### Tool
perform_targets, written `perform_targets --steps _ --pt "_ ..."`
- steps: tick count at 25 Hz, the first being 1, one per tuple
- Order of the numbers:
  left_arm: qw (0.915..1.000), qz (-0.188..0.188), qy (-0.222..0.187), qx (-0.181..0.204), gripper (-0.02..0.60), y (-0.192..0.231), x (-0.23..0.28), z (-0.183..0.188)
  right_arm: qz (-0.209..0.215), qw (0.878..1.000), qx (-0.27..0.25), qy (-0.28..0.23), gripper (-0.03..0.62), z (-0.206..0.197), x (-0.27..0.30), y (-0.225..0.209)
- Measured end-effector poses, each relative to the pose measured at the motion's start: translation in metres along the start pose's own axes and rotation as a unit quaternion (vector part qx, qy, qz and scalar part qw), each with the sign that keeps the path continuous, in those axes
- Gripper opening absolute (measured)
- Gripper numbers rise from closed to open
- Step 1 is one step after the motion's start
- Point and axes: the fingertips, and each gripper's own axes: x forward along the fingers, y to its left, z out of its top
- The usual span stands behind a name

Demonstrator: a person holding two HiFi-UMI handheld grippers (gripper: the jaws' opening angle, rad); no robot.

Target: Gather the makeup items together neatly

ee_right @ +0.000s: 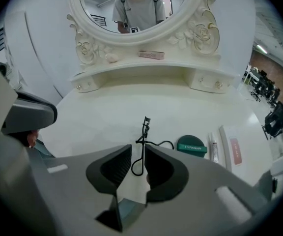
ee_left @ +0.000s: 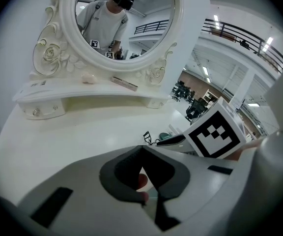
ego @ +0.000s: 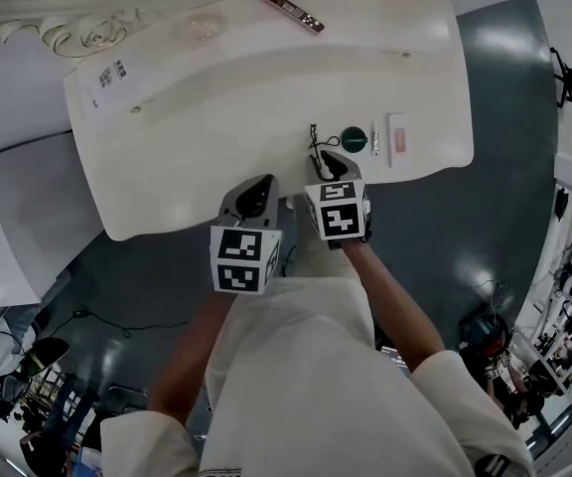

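Nearest the head camera is the person's white shirt (ego: 306, 366), with both forearms reaching toward the front edge of the white dressing table (ego: 197, 97). At that edge the left gripper (ee_left: 141, 148) has its jaws pressed together at the tips, with nothing between them. Beside it, the right gripper (ee_right: 138, 150) points steeply down at the tabletop with its jaws spread. The handle loop of the black eyelash curler (ee_right: 144, 132) lies in the gap between them, and neither pad presses on it (the curler rests flat on the table, head end toward the mirror (ee_right: 136, 4)). Just right of the curler sits a round green compact (ee_right: 191, 145), then a thin tube (ee_right: 213, 150), then a flat white case (ee_right: 231, 150) with a pink label. All four lie close together near the table's right front corner. A pinkish-brown box (ee_right: 151, 55) lies on the raised shelf under the mirror, well apart from the group.
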Motion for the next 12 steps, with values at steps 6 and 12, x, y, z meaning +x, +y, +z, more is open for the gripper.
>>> perform_targets --steps 6,12 --pt "0.9999 0.006 -0.01 0.003 -0.005 -0.006 -0.004 0.013 0.013 1.0 -0.017 -0.012 0.08 0.011 -0.014 0.003" --pt "0.9996 0.012 -0.025 0.004 -0.005 -0.012 -0.017 0.026 0.012 0.999 -0.032 -0.03 0.083 0.027 -0.029 0.001"
